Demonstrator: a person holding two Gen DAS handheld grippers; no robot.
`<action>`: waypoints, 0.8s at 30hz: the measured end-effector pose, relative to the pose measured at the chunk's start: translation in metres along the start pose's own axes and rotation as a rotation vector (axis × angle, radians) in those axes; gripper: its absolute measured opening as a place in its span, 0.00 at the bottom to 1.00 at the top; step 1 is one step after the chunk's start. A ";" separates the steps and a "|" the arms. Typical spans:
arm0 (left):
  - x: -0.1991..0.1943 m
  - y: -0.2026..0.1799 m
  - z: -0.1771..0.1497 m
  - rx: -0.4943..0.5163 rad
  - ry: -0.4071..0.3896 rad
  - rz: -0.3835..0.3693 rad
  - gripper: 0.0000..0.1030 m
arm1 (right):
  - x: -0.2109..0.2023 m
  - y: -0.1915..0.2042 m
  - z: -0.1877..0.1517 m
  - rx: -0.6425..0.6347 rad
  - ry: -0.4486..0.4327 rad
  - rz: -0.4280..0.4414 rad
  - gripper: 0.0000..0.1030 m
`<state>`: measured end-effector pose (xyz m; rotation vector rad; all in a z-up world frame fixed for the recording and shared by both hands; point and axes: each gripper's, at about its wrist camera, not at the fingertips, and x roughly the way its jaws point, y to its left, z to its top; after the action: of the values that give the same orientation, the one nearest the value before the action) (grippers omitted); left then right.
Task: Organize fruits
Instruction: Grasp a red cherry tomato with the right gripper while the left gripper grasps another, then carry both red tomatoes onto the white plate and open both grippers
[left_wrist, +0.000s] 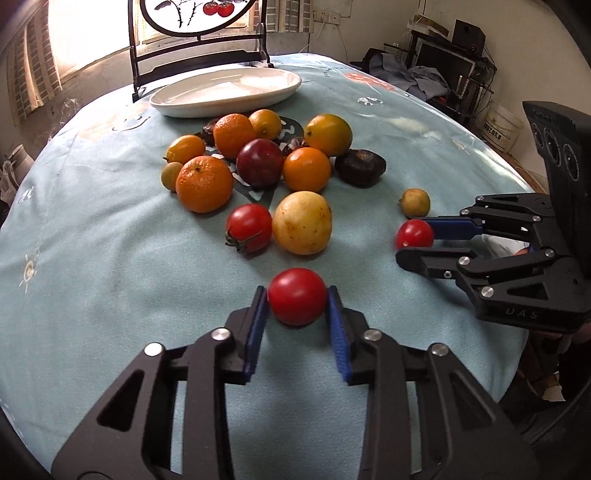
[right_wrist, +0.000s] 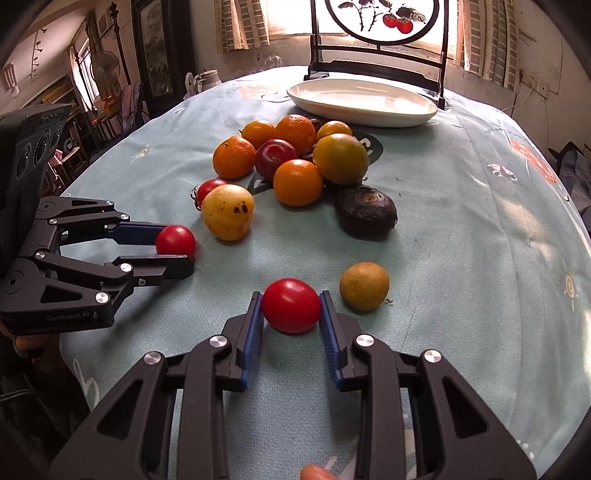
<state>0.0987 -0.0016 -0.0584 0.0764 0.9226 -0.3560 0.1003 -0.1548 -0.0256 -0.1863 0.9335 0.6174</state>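
Observation:
My left gripper (left_wrist: 297, 291) is shut on a smooth red tomato (left_wrist: 297, 306) that rests on the pale blue tablecloth. To its right, my right gripper (left_wrist: 412, 240) is shut on a second red tomato (left_wrist: 414, 232). In the right wrist view that right gripper (right_wrist: 291, 295) pinches its tomato (right_wrist: 291, 308) between blue pads, and the left gripper (right_wrist: 177, 248) shows at the left with its tomato (right_wrist: 176, 239). A third tomato (left_wrist: 248, 227) with a green stem lies beside a yellow fruit (left_wrist: 302, 222). The white oval plate (left_wrist: 225, 88) stands empty at the far side.
A heap of oranges (left_wrist: 204, 183), a dark red plum (left_wrist: 259, 167) and yellow-green citrus (left_wrist: 328, 134) fills the table's middle. A dark brown fruit (left_wrist: 360, 167) and a small greenish fruit (left_wrist: 414, 202) lie to the right. A dark-framed picture screen (left_wrist: 199, 40) stands behind the plate.

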 end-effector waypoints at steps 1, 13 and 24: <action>0.000 0.000 0.000 0.002 0.002 0.003 0.30 | 0.000 0.000 0.000 -0.001 0.000 0.002 0.30; -0.024 0.055 0.110 -0.015 -0.104 -0.018 0.30 | -0.022 -0.050 0.104 0.043 -0.203 0.036 0.30; 0.107 0.137 0.241 -0.157 0.001 0.105 0.30 | 0.108 -0.115 0.218 0.069 -0.063 -0.026 0.30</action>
<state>0.3875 0.0464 -0.0086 -0.0192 0.9405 -0.1856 0.3648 -0.1147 0.0046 -0.1164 0.8894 0.5631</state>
